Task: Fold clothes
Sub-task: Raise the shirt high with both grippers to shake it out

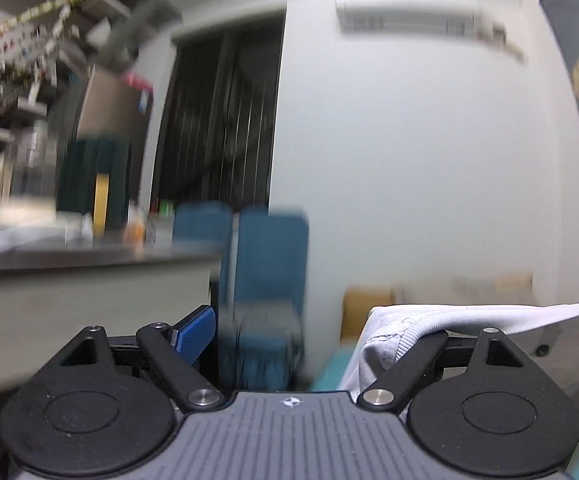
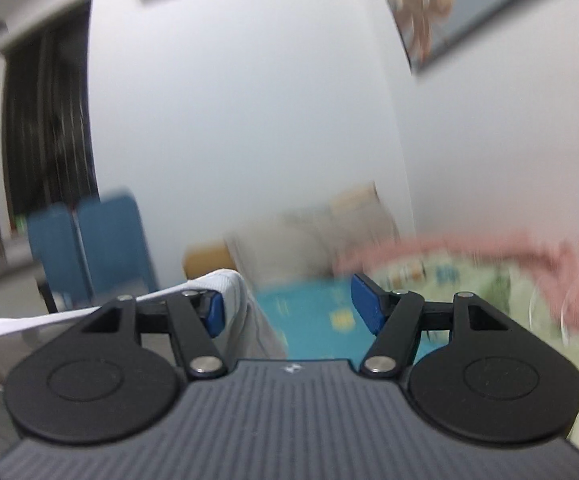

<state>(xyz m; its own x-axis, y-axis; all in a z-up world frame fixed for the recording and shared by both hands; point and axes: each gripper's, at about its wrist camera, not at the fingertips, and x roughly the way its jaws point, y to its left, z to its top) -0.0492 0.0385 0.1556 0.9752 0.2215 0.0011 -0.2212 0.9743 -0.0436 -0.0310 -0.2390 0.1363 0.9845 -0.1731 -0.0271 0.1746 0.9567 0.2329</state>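
A white garment with a ribbed hem hangs over the right finger of my left gripper, whose jaws stand wide apart. The left blue fingertip shows; the right one is hidden under the cloth. In the right wrist view the same white garment drapes over the left finger of my right gripper, also wide open, with both blue fingertips showing. Both grippers point up and out across the room. The views are blurred by motion.
Blue chairs stand ahead by a grey table with clutter and shelves. A bed with a teal and green printed cover and a pink cloth lies to the right. A dark doorway is behind.
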